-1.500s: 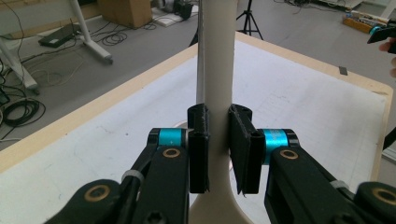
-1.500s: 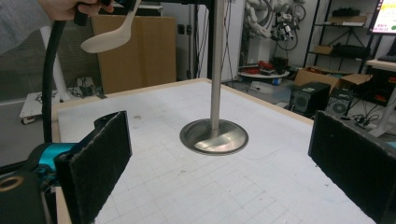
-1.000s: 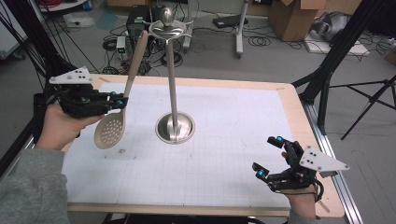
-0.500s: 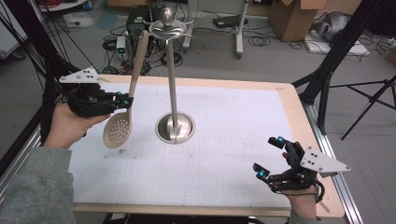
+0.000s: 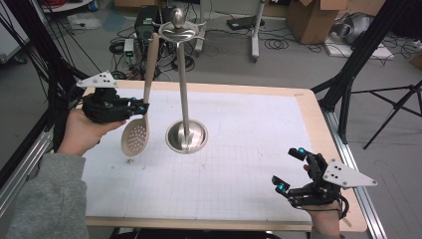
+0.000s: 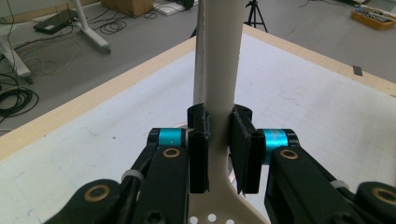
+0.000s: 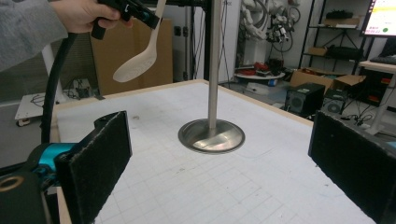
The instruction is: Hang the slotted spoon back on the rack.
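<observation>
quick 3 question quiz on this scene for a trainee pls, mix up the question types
1. True or false: the left gripper is shut on the spoon.
2. Where does the stand rest? A) on the floor B) on the table C) in the right gripper
3. Fill in: the right gripper's jaws are ____.

Key:
1. True; its pads clamp the handle just above the holed bowl.
2. B
3. open, with nothing between them

Grey concrete floor (image 5: 298, 64) beyond the pale wooden worktop (image 5: 318, 129), tangled black cables (image 5: 278, 44) behind the worktop's far edge, cardboard boxes (image 5: 311, 17) at its far right, black tripod legs (image 5: 393, 107) to its right, white desk leg (image 5: 256, 30) behind it.
</observation>
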### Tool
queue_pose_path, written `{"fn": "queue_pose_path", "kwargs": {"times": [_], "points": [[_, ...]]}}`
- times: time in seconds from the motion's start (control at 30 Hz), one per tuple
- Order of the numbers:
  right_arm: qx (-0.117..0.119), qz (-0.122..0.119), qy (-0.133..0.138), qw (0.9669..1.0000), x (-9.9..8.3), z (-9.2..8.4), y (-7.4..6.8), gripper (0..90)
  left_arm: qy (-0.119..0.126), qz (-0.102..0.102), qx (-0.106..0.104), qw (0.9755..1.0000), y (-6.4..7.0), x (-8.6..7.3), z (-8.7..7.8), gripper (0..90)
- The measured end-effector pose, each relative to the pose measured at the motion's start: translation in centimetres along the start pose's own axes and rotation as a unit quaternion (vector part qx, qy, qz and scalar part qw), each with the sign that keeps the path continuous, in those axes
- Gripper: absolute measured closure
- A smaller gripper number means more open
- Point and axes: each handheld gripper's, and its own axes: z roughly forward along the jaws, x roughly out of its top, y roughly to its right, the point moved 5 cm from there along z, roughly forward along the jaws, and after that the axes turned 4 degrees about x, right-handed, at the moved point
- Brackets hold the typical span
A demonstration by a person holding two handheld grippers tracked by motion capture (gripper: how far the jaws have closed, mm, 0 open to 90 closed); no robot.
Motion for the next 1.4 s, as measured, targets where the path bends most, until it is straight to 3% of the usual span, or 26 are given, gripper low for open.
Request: {"fn": "queue_pose_path", "kwargs": {"times": [0.47, 1.4], "points": [[-0.01, 0.0, -0.004, 0.9999, -0.2, -0.9, -0.3, 4.7, -0.006, 0.004, 0.002, 1.0, 0.1, 0.3, 1.4, 77.7], [-0.035, 0.002, -0.019, 0.9992, -0.9, -2.6, -1.4, 4.7, 0.006, 0.006, -0.004, 1.0, 0.1, 0.7, 3.8, 77.4]]}}
